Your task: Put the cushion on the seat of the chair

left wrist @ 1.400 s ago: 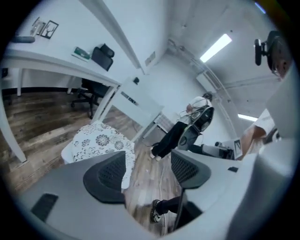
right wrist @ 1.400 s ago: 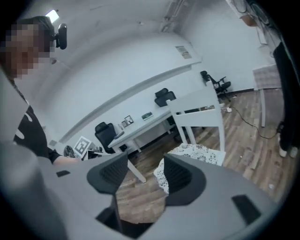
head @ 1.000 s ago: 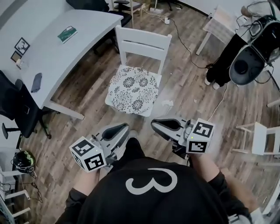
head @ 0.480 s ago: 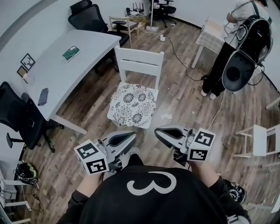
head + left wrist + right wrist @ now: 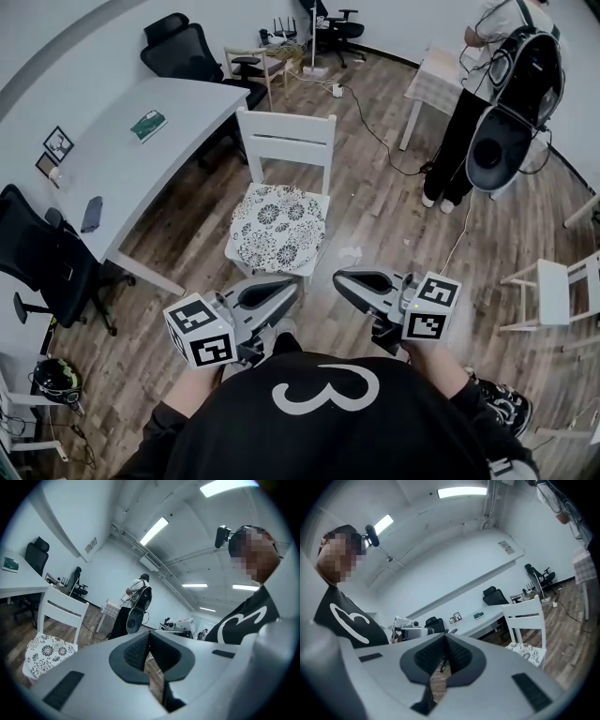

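A black-and-white floral cushion [image 5: 275, 226] lies flat on the seat of the white wooden chair [image 5: 286, 141], in the middle of the head view. Both grippers hover level in front of the chair, apart from the cushion, pointing inward toward each other. My left gripper [image 5: 291, 285] is shut with nothing between its pads. My right gripper [image 5: 340, 279] is also shut and empty. The left gripper view has the cushion [image 5: 47, 649] and chair [image 5: 63, 609] at its lower left, beyond the closed left gripper [image 5: 149, 638]. The right gripper view has the cushion [image 5: 528, 652] at its right, past the closed right gripper [image 5: 444, 641].
A grey desk [image 5: 122, 150] stands left of the chair, with black office chairs [image 5: 42, 258] beside it. A person with a backpack [image 5: 497, 103] stands at the upper right near a small white table [image 5: 436, 80]. A white stool [image 5: 553, 291] is at the right. Cables cross the wooden floor.
Both grippers have drawn back from the chair and risen a little. The cushion stays on the seat. The head view now takes in more of the room.
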Available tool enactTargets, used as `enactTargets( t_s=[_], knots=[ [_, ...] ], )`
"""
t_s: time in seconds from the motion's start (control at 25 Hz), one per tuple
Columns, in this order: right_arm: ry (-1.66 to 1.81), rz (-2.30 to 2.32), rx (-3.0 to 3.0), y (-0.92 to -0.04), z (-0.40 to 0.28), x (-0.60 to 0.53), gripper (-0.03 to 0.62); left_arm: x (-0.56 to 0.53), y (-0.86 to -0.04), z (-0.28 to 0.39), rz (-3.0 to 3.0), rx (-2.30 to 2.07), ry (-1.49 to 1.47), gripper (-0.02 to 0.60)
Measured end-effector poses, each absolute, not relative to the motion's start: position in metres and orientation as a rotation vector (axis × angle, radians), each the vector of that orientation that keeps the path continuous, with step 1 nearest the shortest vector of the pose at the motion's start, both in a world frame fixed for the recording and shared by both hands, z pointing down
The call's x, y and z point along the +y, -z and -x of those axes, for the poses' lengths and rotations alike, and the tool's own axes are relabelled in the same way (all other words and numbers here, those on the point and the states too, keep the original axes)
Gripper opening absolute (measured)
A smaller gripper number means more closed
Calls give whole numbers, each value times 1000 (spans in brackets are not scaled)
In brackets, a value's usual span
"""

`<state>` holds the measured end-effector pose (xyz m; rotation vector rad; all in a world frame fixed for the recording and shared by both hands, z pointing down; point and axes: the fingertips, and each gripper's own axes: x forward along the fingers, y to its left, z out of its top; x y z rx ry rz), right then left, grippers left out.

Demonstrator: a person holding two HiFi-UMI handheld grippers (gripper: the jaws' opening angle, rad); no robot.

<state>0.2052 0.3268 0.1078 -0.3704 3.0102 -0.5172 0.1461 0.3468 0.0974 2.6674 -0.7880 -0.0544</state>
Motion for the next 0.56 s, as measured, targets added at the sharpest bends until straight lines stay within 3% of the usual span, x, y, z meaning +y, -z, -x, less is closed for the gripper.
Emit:
enactTargets(
  t_s=[0.56],
  knots=[
    [503, 428, 2984, -106, -231, 343, 8, 359, -92, -169, -2670, -710, 92, 14]
  ],
)
